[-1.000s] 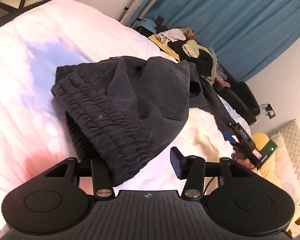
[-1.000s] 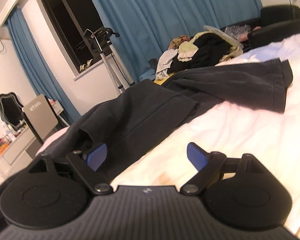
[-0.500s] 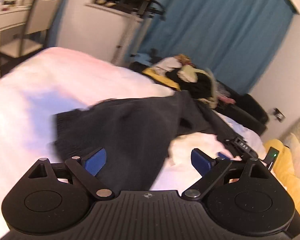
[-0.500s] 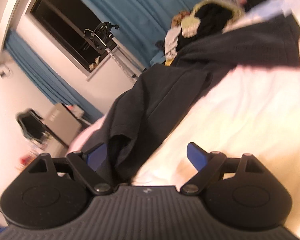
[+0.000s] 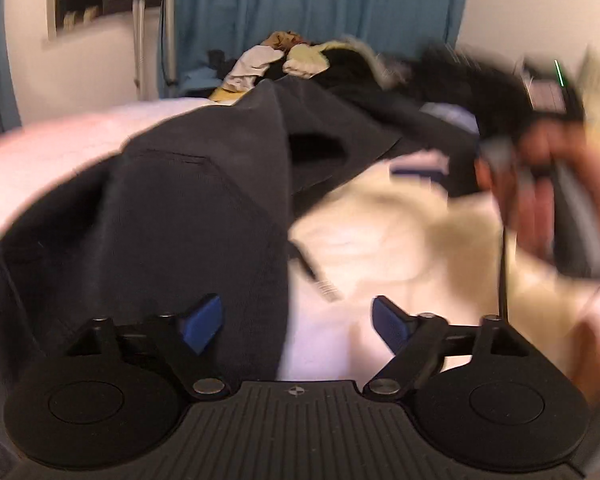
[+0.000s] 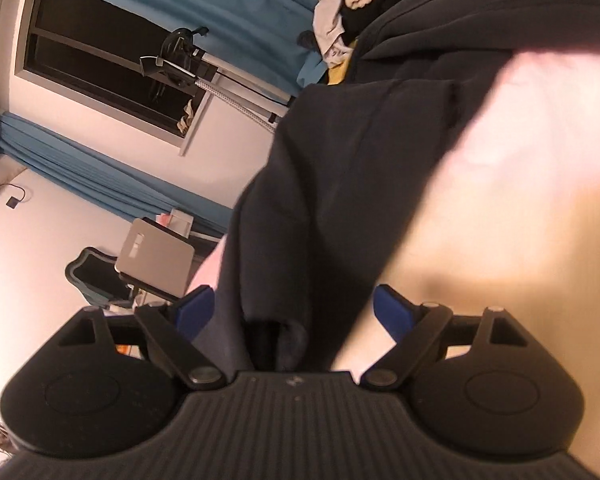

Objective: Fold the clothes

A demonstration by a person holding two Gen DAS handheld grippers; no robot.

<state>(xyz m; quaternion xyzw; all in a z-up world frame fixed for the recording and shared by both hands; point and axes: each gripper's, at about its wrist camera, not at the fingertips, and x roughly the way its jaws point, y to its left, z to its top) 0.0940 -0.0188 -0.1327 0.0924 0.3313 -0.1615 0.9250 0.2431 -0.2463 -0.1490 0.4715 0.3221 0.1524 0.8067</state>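
A dark grey pair of sweatpants [image 5: 204, 184] lies spread across the white bed [image 5: 380, 240]. My left gripper [image 5: 298, 320] is open just above its near edge, with cloth between the blue pads but not pinched. In the right wrist view the same garment [image 6: 340, 184] runs up the frame. My right gripper [image 6: 292, 312] is open, with a fold of the cloth lying between its jaws. The right gripper and the hand holding it [image 5: 548, 184] show blurred at the right of the left wrist view.
A pile of mixed clothes [image 5: 300, 60] lies at the far end of the bed, before blue curtains [image 5: 320, 8]. A garment steamer stand [image 6: 188, 64], a dark window, a chair [image 6: 96, 280] and a desk are to the left.
My left gripper opened and let go of the waistband, then dropped low and swung toward the bed's far end. My right gripper tilted and moved in over the garment's fold.
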